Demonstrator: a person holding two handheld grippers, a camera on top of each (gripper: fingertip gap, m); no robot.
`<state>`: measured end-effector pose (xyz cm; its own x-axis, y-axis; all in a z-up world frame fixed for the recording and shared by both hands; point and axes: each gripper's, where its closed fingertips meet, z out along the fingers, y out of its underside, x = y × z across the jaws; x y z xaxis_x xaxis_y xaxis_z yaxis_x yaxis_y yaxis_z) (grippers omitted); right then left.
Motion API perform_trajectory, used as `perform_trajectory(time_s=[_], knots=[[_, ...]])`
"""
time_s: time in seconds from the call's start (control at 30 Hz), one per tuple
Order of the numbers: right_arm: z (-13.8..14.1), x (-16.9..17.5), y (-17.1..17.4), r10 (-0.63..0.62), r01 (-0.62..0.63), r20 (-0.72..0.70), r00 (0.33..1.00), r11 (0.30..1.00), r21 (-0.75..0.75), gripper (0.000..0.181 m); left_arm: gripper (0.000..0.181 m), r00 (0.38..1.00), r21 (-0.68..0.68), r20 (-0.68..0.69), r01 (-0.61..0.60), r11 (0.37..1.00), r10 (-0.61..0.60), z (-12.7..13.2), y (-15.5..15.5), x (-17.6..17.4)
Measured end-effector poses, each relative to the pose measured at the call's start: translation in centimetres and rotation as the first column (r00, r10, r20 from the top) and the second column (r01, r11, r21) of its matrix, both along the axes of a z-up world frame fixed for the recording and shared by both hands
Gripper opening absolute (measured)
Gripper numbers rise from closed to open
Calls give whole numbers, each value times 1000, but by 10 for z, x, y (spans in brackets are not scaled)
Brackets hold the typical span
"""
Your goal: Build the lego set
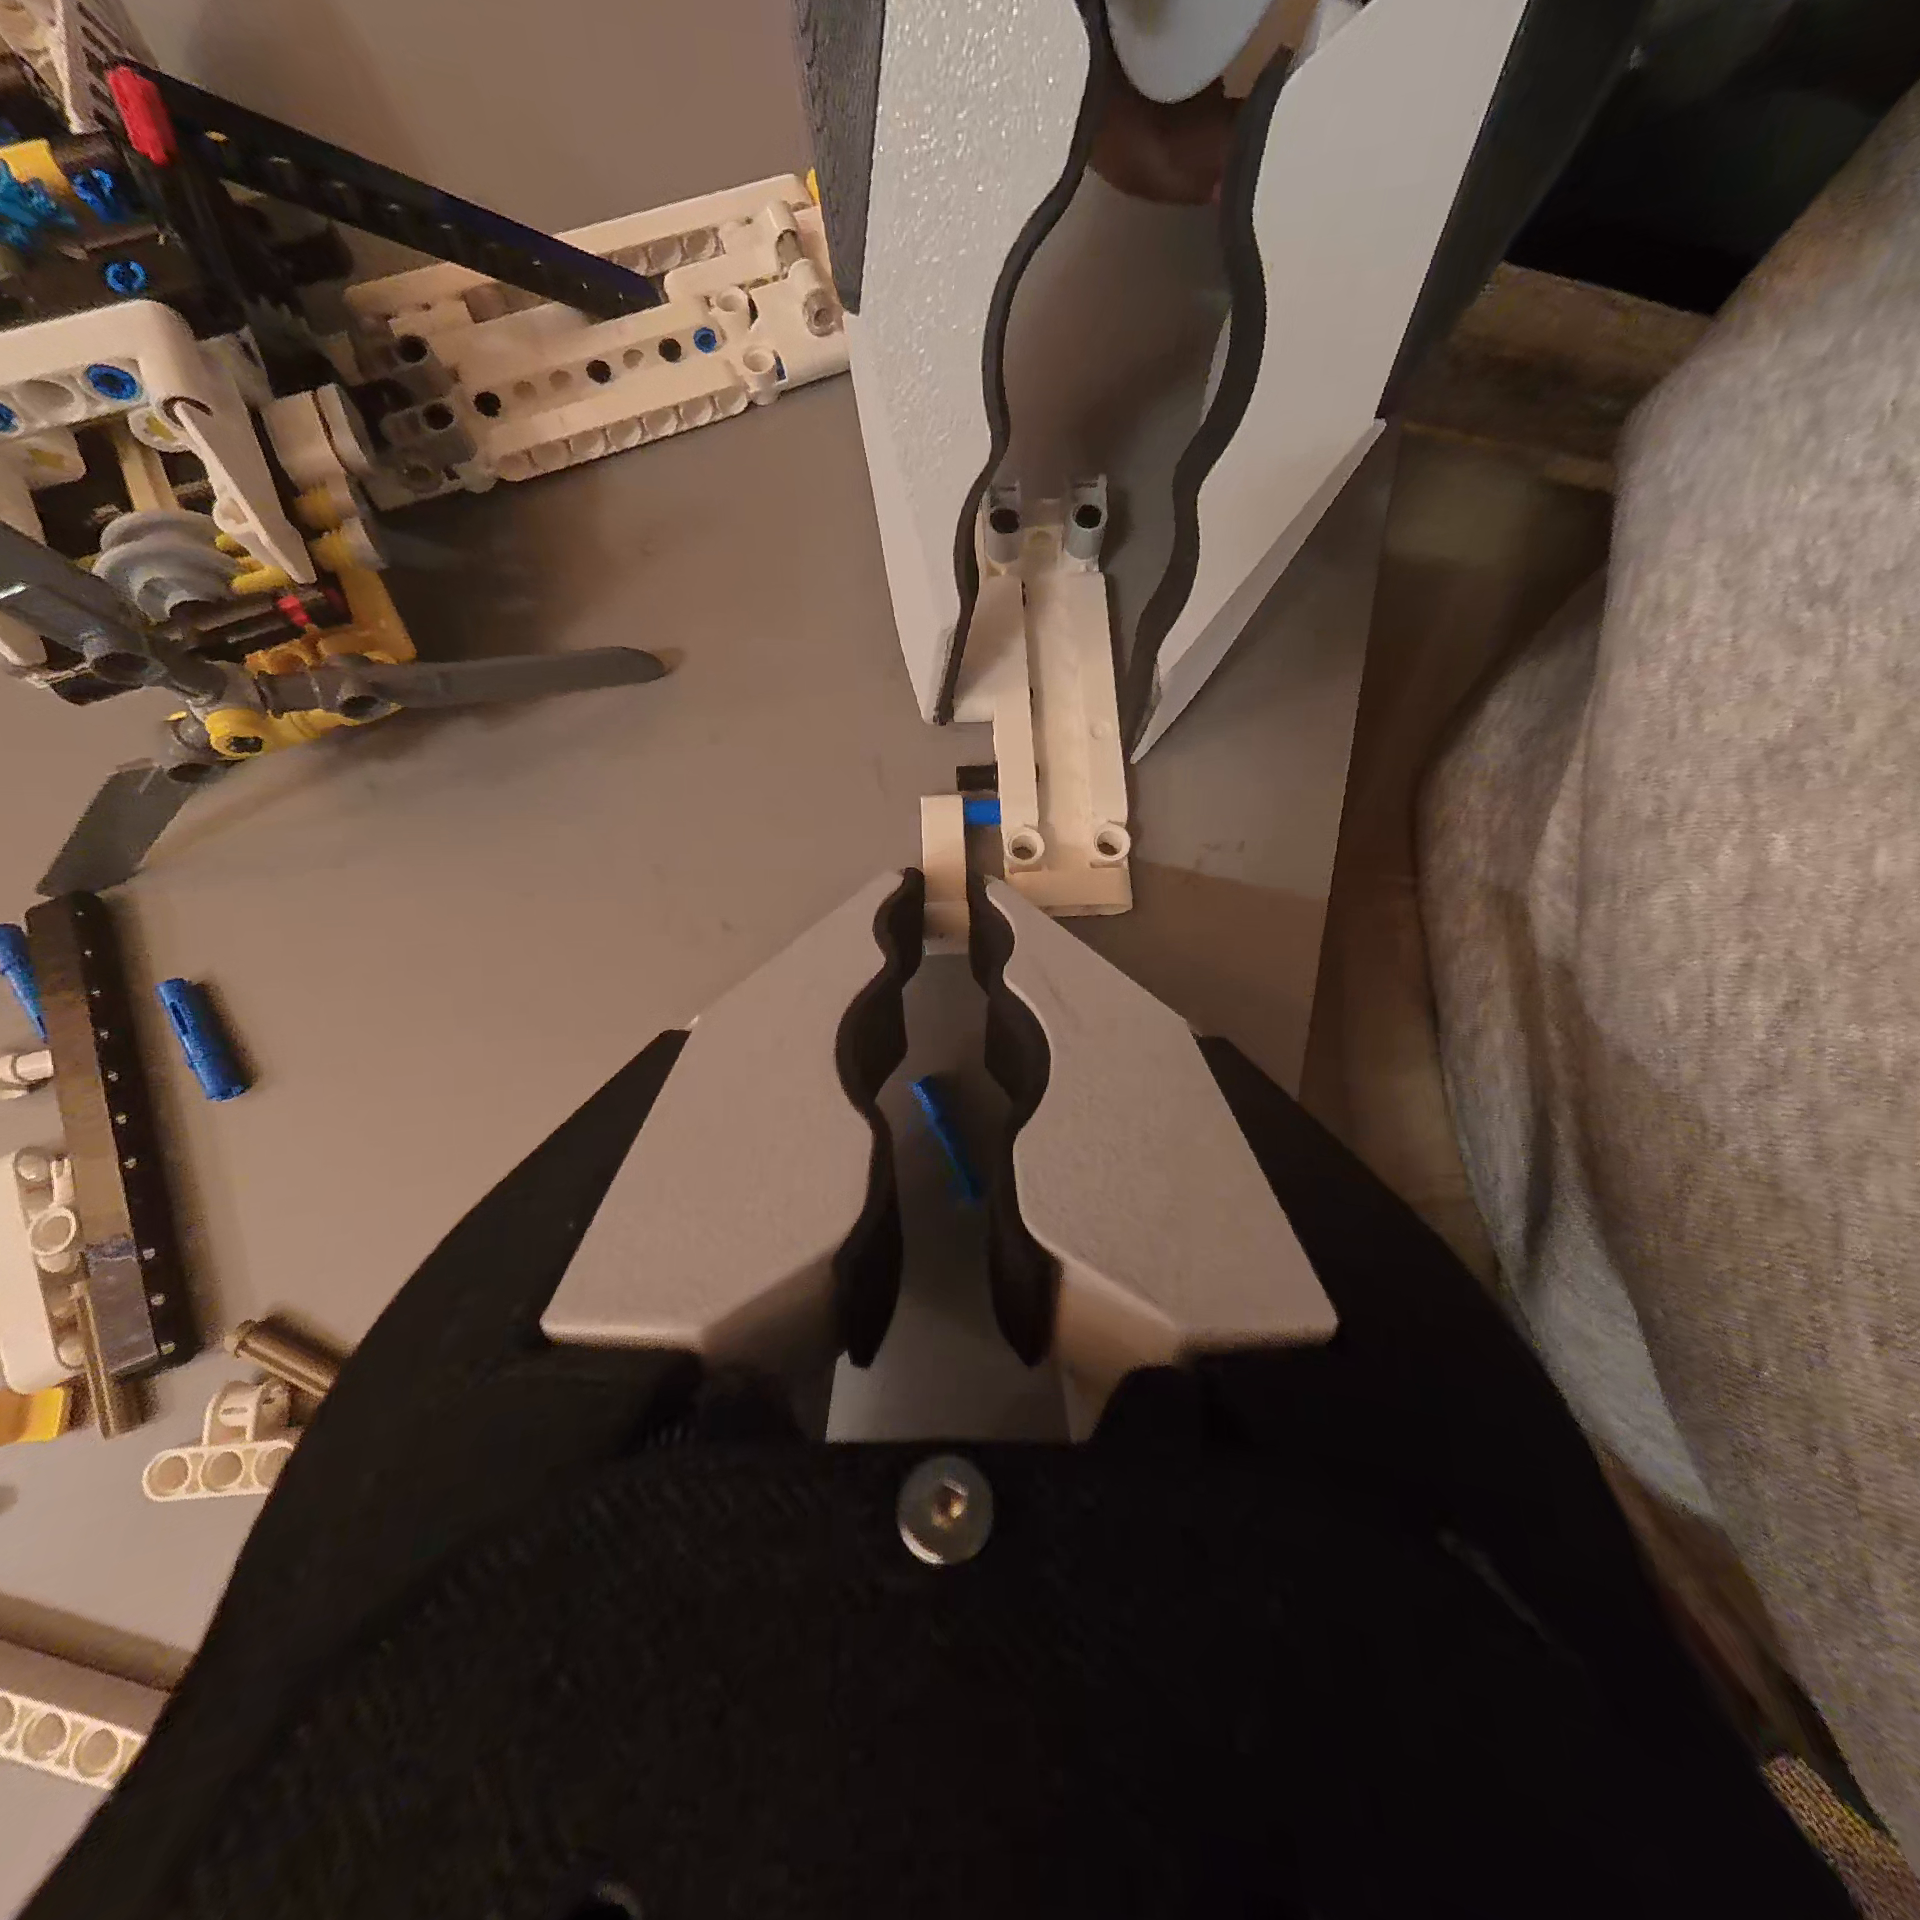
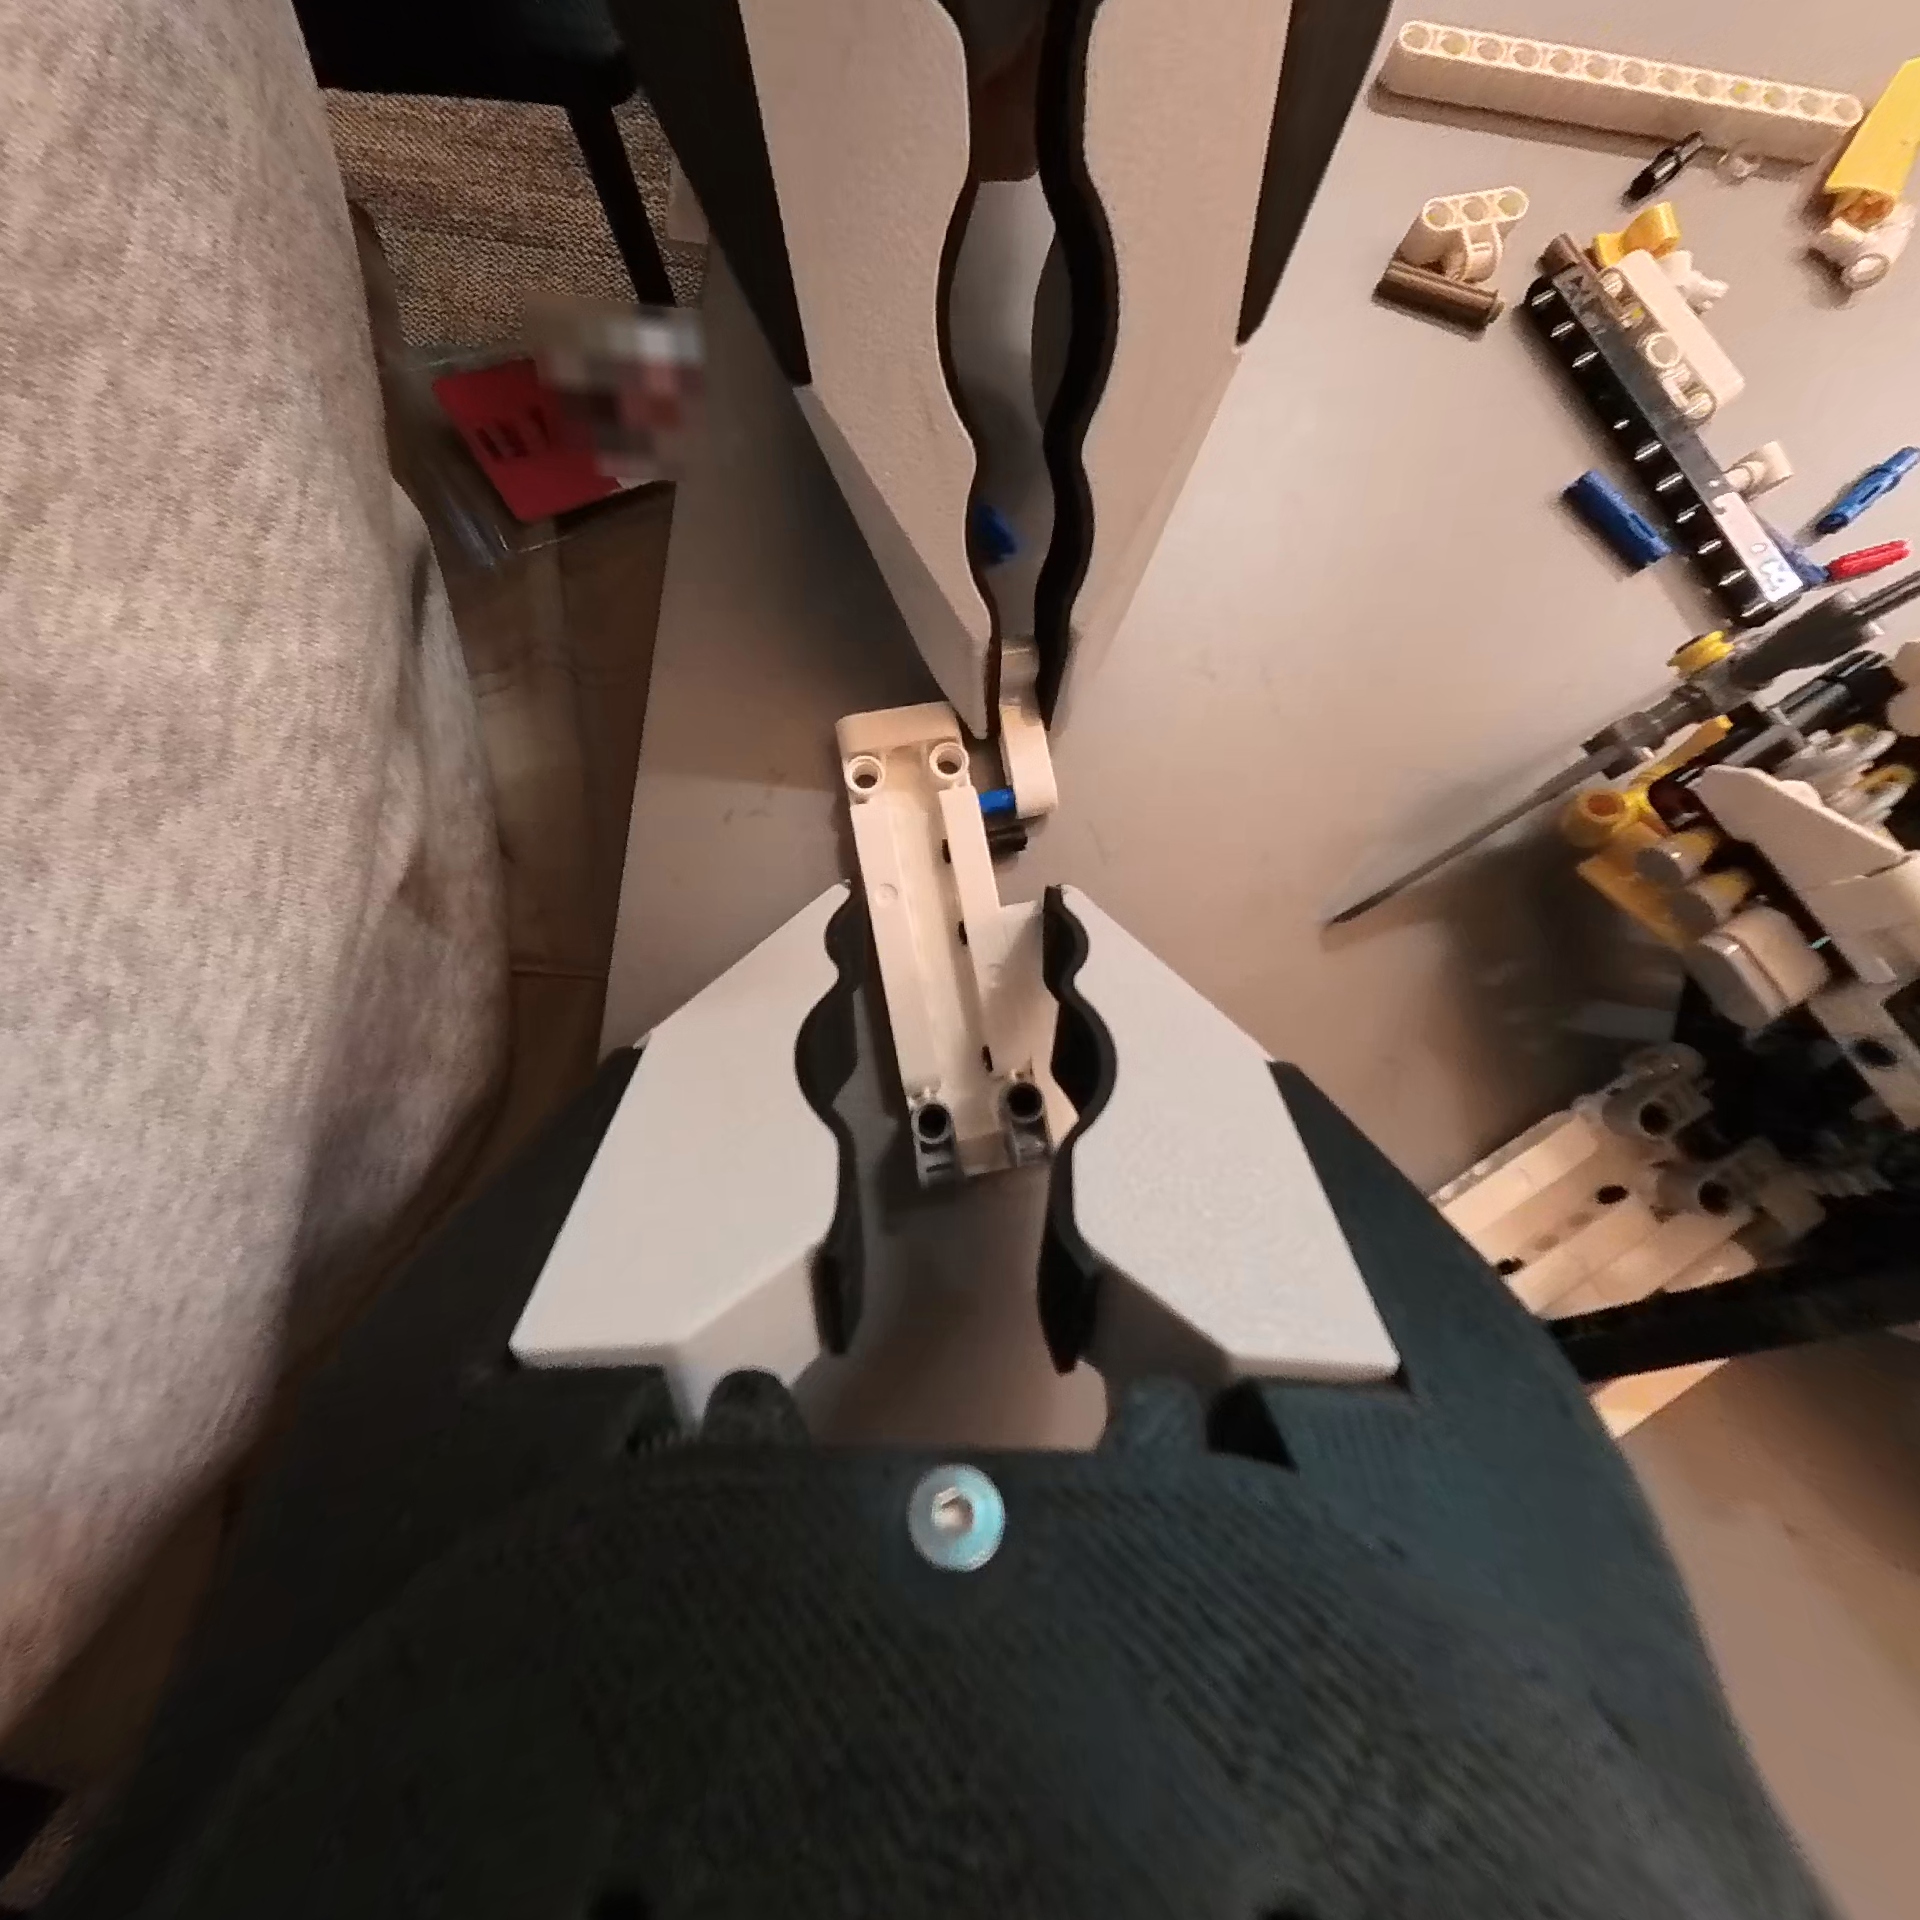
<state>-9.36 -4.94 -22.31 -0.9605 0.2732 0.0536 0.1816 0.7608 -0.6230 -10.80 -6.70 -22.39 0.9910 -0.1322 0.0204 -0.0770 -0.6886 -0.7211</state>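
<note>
My right gripper [image 2: 951, 906] is shut on a long white panel piece [image 2: 925, 935] with grey connectors at its near end, and holds it over the grey table's edge. My left gripper [image 1: 945, 889] is shut on a small white connector [image 1: 948, 847]. The connector sits at the side of the panel's [image 1: 1070, 727] far end, where a blue pin [image 1: 979, 812] and a black pin [image 1: 975, 775] stick out. In the right wrist view the left gripper [image 2: 1018, 675] comes in from above with the connector [image 2: 1029, 764] against the blue pin [image 2: 997, 798]. The right gripper [image 1: 1039, 732] shows at the top of the left wrist view.
The large white, black and yellow model [image 1: 208, 416] stands at the left, also seen in the right wrist view [image 2: 1714, 987]. Loose parts lie nearby: a black beam [image 1: 104, 1122], blue pins [image 1: 203, 1039], and a long white beam [image 2: 1621, 94]. Grey fabric [image 1: 1714, 935] borders the table edge. Left and right tips are no more than a few centimetres apart. From either gripper's tips it is about 20 cm to the long white beam [image 2: 1621, 94].
</note>
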Motion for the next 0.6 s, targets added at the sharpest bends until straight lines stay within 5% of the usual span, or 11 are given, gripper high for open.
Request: perform_trajectory(time_s=[0.3, 0.5, 0.6], knots=[[0, -1, -1, 6, -6, -3, 1000, 1000, -1, 34, 17, 997, 31, 76, -2, 1000, -1, 6, -5, 1], [0, -2, -1, 8, -8, -13, 1000, 1000, 0, 34, 67, 982, 75, 191, -9, 997, -6, 17, -7, 14], [0, -2, -2, 8, -8, -12, 1000, 1000, -3, 34, 76, 984, 33, 176, -46, 998, 40, 8, -5, 16]])
